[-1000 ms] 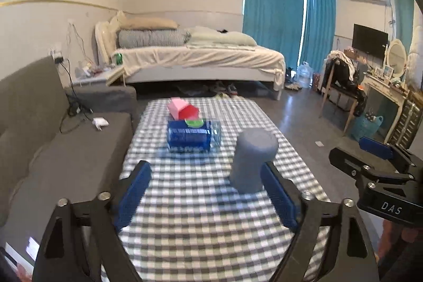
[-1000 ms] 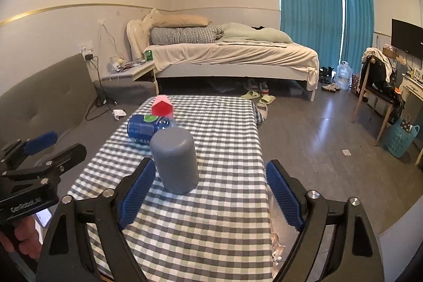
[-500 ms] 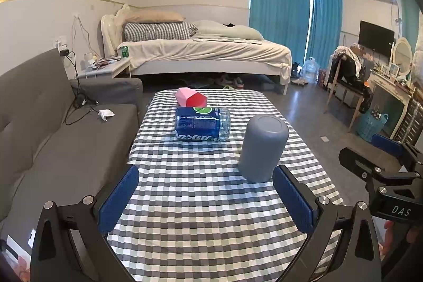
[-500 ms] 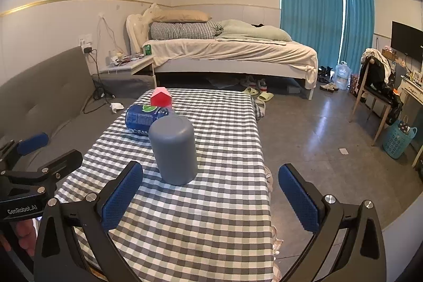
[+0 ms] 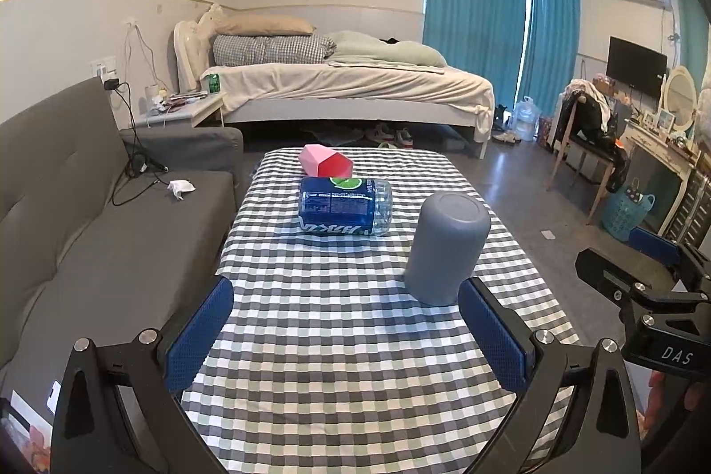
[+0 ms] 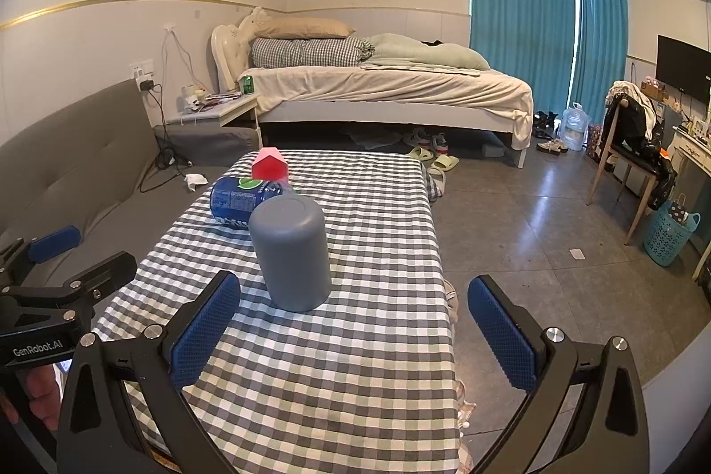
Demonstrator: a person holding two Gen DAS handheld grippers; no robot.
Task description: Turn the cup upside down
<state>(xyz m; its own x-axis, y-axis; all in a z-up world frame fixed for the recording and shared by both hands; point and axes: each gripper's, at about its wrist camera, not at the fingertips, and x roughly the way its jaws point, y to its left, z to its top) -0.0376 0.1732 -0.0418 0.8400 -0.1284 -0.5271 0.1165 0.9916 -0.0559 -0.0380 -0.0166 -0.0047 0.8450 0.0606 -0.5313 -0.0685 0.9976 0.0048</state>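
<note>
A grey cup (image 5: 446, 247) stands upside down, its flat base up, on the checked tablecloth (image 5: 355, 340). It also shows in the right wrist view (image 6: 291, 252). My left gripper (image 5: 346, 334) is open and empty, held back from the cup, which stands just beyond its right finger. My right gripper (image 6: 353, 334) is open and empty, with the cup just beyond its left finger. Each gripper shows at the edge of the other's view.
A blue-labelled plastic bottle (image 5: 344, 206) lies on its side behind the cup, with a small pink and red house-shaped box (image 5: 325, 161) beyond it. A grey sofa (image 5: 89, 234) runs along the table's left. A bed stands behind, with open floor (image 6: 555, 243) on the right.
Both grippers have drawn back from the cup and opened wider. The cup has stayed upside down on the cloth.
</note>
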